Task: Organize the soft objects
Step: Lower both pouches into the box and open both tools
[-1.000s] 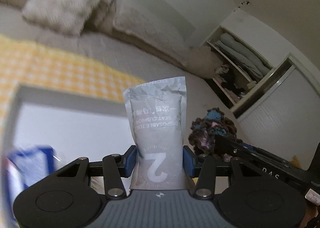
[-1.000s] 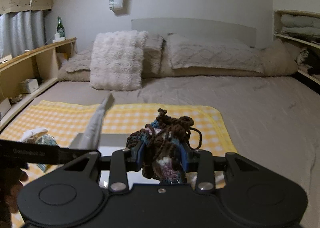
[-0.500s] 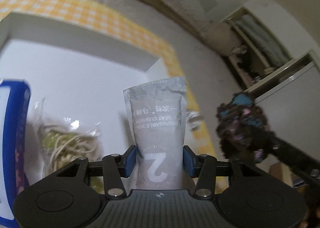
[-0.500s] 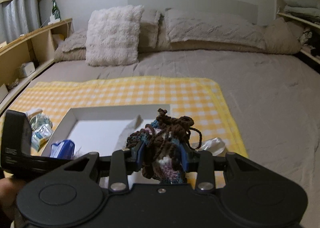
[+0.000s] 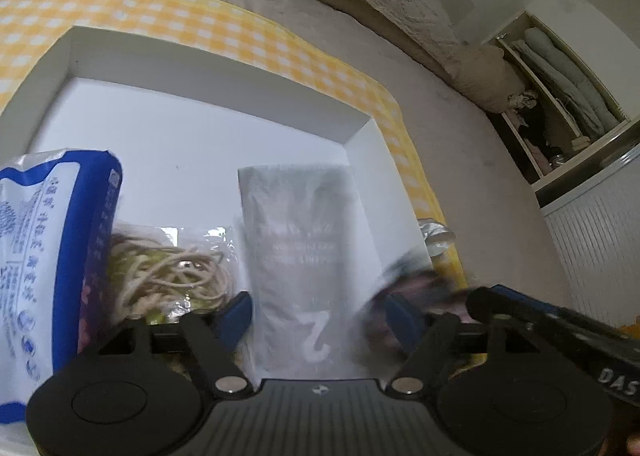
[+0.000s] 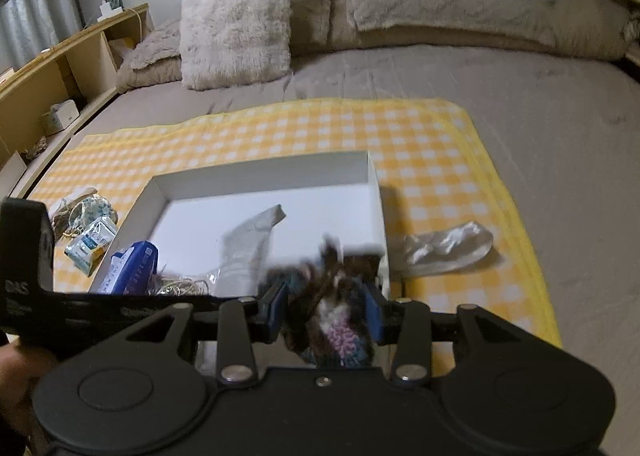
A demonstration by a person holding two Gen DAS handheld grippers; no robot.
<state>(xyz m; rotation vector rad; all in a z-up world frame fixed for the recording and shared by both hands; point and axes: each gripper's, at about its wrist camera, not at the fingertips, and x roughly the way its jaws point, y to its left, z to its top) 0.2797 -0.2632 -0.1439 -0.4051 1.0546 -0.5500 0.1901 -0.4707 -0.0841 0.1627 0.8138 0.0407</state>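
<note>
Left claw (image 5: 316,316), spread wide, frees the grey seat-cushion pouch (image 5: 304,252) lower centre; right claw (image 6: 324,310) grips the yarn bundle (image 6: 326,312), best lowered gently into the white box (image 6: 260,172).

A shallow white cardboard box (image 6: 372,192) lies ahead of the right gripper (image 6: 324,310) on a yellow checked cloth (image 6: 432,144); a crumpled clear plastic bag (image 6: 444,242) lies right of the box.
</note>
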